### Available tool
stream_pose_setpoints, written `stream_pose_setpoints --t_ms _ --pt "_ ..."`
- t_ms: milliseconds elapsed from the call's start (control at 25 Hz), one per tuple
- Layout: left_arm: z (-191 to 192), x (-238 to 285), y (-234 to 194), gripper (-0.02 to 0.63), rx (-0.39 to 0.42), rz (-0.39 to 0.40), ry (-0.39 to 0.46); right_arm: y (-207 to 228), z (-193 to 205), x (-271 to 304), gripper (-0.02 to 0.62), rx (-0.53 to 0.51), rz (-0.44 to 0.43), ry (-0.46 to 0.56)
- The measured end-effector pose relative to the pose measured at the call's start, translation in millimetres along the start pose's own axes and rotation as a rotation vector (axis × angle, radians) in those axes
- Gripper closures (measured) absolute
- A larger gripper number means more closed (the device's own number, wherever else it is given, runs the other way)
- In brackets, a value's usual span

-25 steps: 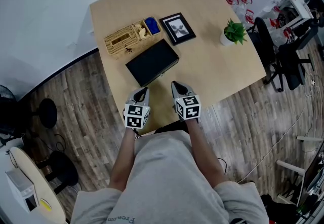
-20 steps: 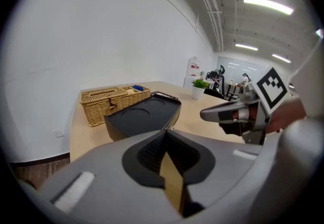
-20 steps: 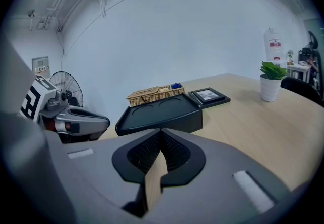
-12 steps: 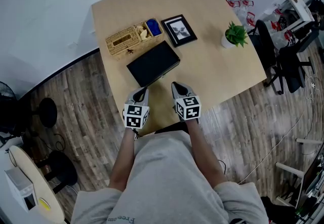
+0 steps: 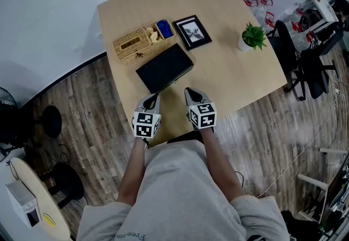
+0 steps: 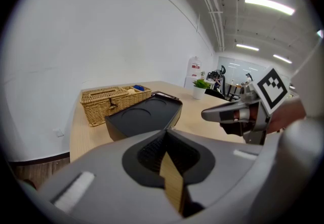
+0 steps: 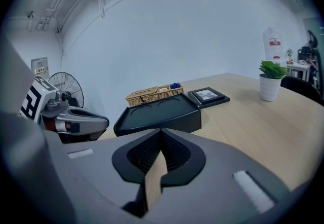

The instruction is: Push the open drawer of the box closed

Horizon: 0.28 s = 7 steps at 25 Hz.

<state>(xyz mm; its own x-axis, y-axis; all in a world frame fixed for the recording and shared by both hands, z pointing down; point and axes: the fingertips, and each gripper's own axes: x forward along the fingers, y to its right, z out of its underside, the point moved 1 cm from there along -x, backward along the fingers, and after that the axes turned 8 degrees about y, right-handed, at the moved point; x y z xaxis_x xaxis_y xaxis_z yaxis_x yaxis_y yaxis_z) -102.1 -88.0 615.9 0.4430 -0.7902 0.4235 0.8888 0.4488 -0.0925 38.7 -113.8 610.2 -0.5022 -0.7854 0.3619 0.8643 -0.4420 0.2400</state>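
Observation:
A flat black box lies slantwise on the light wooden table; it also shows in the left gripper view, black box, and the right gripper view, black box. I cannot make out how far its drawer stands out. My left gripper hovers just short of the box's near left corner, with its jaws pressed together and nothing held. My right gripper sits a little to the right, near the box's near right corner, also shut and holding nothing. Each gripper sees the other: right gripper, left gripper.
Behind the box stands a wicker basket holding a blue item. A black picture frame lies to its right. A small potted plant stands near the table's right edge. Office chairs crowd the floor to the right.

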Motion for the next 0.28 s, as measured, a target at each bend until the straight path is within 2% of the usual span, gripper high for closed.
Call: stream_pose_setpoints --t_ms 280 --pt "-0.8 -0.7 -1.0 0.554 0.002 0.000 -0.004 0.0 0.7 0.0 0.594 0.005 0.001 -0.003"
